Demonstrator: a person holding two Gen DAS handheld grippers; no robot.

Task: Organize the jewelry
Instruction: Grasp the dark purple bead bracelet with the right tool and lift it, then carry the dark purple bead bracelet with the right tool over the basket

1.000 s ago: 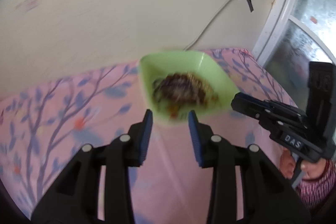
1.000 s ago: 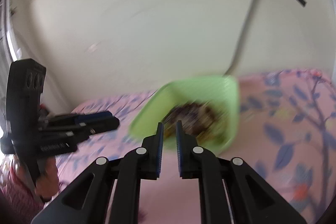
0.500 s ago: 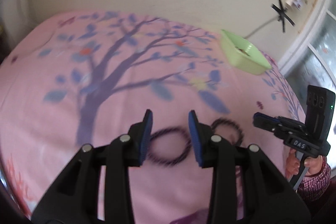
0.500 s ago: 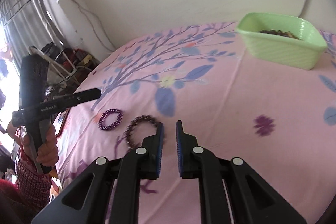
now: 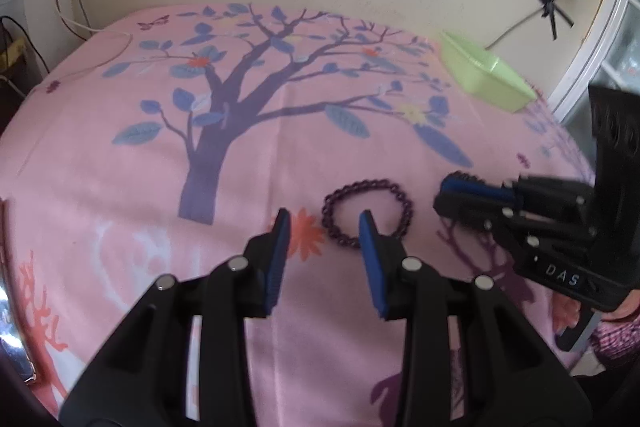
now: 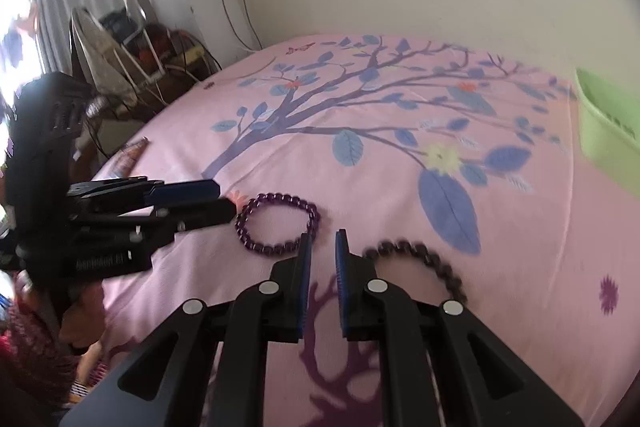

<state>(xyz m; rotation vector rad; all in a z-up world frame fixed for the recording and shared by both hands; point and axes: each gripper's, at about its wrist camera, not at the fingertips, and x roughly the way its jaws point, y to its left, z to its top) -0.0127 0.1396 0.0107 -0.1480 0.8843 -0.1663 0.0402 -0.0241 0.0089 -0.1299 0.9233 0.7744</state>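
Two bead bracelets lie on the pink tree-print bedspread (image 5: 120, 187). The purple bracelet (image 5: 384, 183) (image 6: 280, 197) rests just beyond my left gripper (image 5: 324, 227) (image 6: 224, 199), whose right finger covers part of the ring; its jaws stand open with nothing between them. A darker brown bracelet (image 6: 420, 251) sits to the right of my right gripper (image 6: 323, 238) (image 5: 444, 195), partly hidden behind its right finger. The right jaws are shut and hold nothing. The green plastic container (image 5: 484, 75) (image 6: 600, 139) stands far off by the wall.
The wall runs along the far side of the bed, with taped cables (image 5: 548, 3) and a window frame (image 5: 588, 39) at the right. A fan and clutter (image 6: 112, 47) stand beyond the bed's left edge. A hand in a plaid sleeve (image 6: 36, 339) holds the left gripper.
Both grippers have swung away from the green container, over the bed, down to the two bracelets. The right gripper closed in beside the left. Neither jaw opening changed.
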